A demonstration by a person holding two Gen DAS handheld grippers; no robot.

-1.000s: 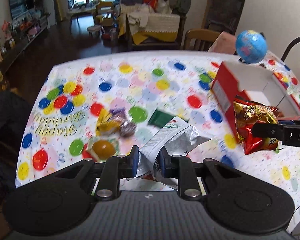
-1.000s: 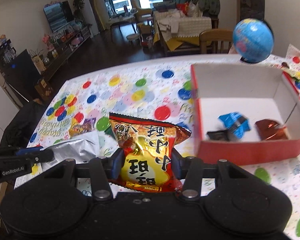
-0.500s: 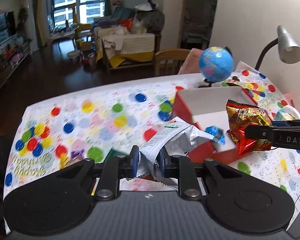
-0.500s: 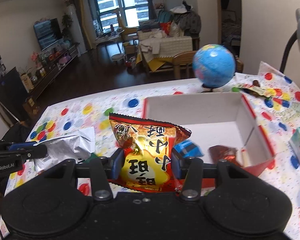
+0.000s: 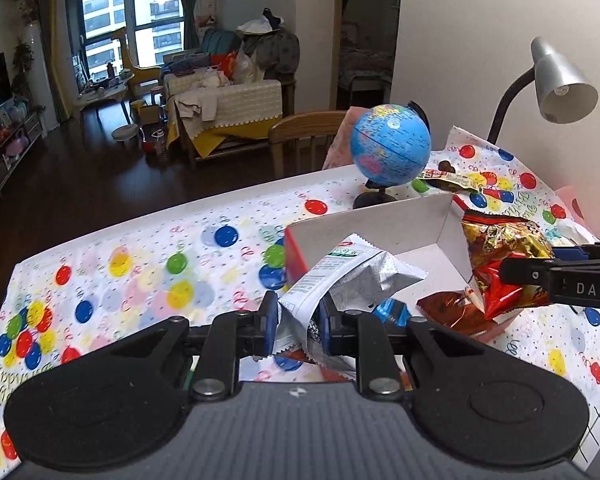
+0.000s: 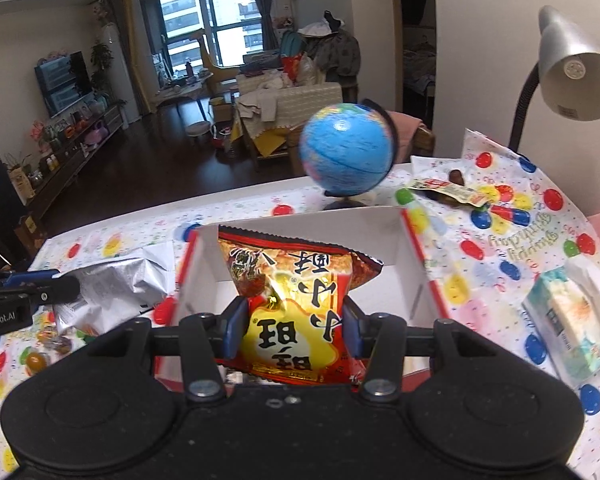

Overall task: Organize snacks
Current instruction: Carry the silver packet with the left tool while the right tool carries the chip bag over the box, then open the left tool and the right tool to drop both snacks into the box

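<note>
My left gripper (image 5: 298,326) is shut on a silver snack bag (image 5: 352,276), held at the near left corner of the red-sided white box (image 5: 380,224). My right gripper (image 6: 290,330) is shut on a red and yellow snack bag (image 6: 296,292), held over the box (image 6: 414,272). In the left wrist view this bag (image 5: 500,256) hangs over the box's right side. A blue wrapped snack (image 5: 394,312) and a brown wrapped snack (image 5: 448,312) lie inside the box. The silver bag also shows in the right wrist view (image 6: 116,288), left of the box.
A small blue globe (image 5: 390,144) stands behind the box. A desk lamp (image 5: 556,80) rises at the right. A tissue pack (image 6: 572,316) lies right of the box. Loose candies (image 6: 40,352) lie at the left, a flat wrapper (image 6: 448,192) at the back.
Both grippers have moved right and forward with their bags. The red and yellow bag is now over the box, and the silver bag has reached the box's near corner.
</note>
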